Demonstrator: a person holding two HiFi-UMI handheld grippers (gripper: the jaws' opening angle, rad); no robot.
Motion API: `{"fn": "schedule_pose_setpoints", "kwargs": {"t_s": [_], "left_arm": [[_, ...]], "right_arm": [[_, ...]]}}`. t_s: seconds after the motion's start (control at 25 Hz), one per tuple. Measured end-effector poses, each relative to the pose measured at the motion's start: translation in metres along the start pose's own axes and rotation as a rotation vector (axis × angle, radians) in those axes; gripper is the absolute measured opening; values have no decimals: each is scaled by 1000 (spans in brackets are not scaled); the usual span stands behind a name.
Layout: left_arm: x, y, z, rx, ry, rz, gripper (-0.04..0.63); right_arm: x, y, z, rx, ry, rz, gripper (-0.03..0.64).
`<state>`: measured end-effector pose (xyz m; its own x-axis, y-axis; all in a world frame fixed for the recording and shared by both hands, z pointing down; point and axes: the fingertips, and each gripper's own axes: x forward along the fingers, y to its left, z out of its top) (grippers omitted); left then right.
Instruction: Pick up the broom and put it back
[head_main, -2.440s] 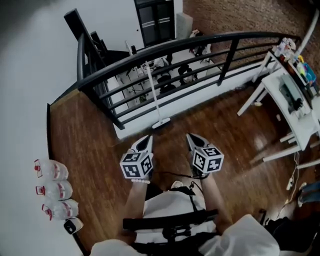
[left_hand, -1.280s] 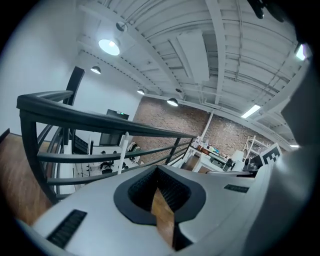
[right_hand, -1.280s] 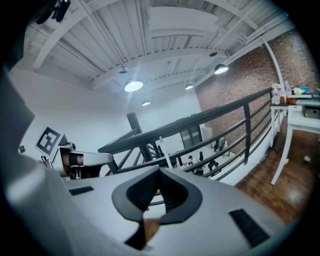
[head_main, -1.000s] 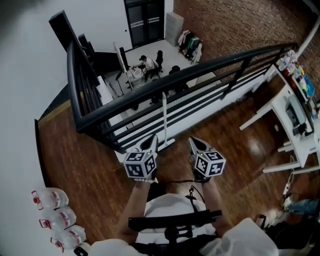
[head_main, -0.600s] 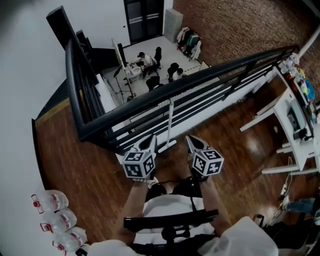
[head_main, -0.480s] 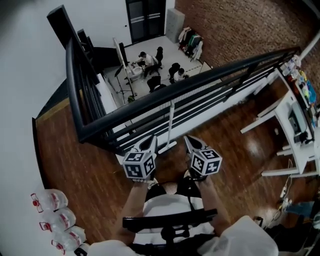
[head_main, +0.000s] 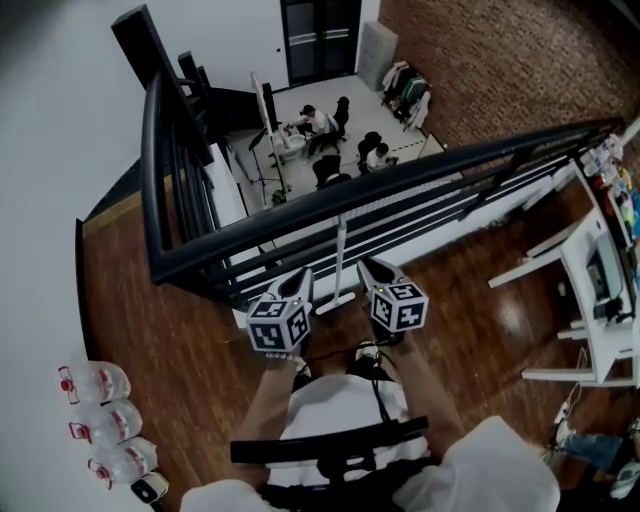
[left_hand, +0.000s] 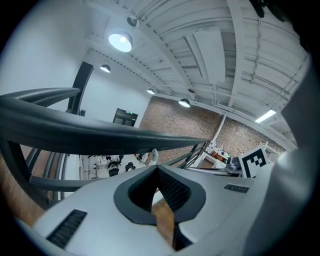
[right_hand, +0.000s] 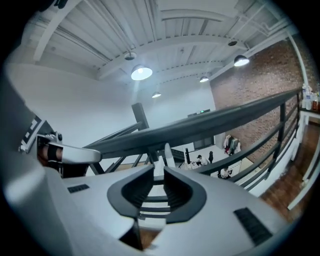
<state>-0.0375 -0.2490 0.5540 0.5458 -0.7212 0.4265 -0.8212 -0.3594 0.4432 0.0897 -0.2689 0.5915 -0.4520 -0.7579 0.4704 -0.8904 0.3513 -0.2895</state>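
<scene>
- Right gripper view: the right gripper (right_hand: 159, 172) has its jaws a narrow gap apart and opening. Nothing is pressed between the pads.
- Right gripper view: the white handle of the broom (right_hand: 166, 150) rises just beyond the jaw tips, roughly in line with the gap. It stands in front of the black railing (right_hand: 215, 125).
- Left gripper view: the left gripper (left_hand: 157, 169) has its jaw tips together and holds nothing. A sliver of wooden floor (left_hand: 165, 220) shows below the point where the tips meet.
- Head view: both grippers are held side by side in front of the person's body and point toward the railing. The marker cube (head_main: 277, 323) on the left one faces the camera, as does the cube on the right one.
- Head view: the broom stands between the two grippers. Its head rests on the floor at the foot of the railing and its handle leans up against the bars. The handle is nearer the right gripper's tips than the left's.
- Head view: three water bottles (head_main: 100, 425) lie in a row beside the white wall at the left, well apart from the broom.
- Head view: a white table (head_main: 590, 290) stands at the right edge.
- Head view: beyond the railing a lower level is visible, with people (head_main: 320, 125) seated at desks and a brick wall (head_main: 500, 60) behind them.
</scene>
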Motion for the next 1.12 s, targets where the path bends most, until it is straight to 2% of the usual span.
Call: {"fn": "schedule_pose_setpoints", "kwargs": {"t_s": [0.12, 0.24, 0.72, 1.12], "left_arm": [[7, -1, 1, -11, -4, 22, -12], [13, 4, -2, -25, -6, 43, -12], [19, 20, 3, -40, -13, 103, -12], [12, 31, -1, -64, -21, 146, -12]], "right_arm": [[26, -12, 8, -54, 9, 5, 176], [53, -19, 12, -74, 24, 17, 218], [119, -26, 17, -129, 98, 12, 241], [144, -31, -5, -135, 153, 15, 233]]}}
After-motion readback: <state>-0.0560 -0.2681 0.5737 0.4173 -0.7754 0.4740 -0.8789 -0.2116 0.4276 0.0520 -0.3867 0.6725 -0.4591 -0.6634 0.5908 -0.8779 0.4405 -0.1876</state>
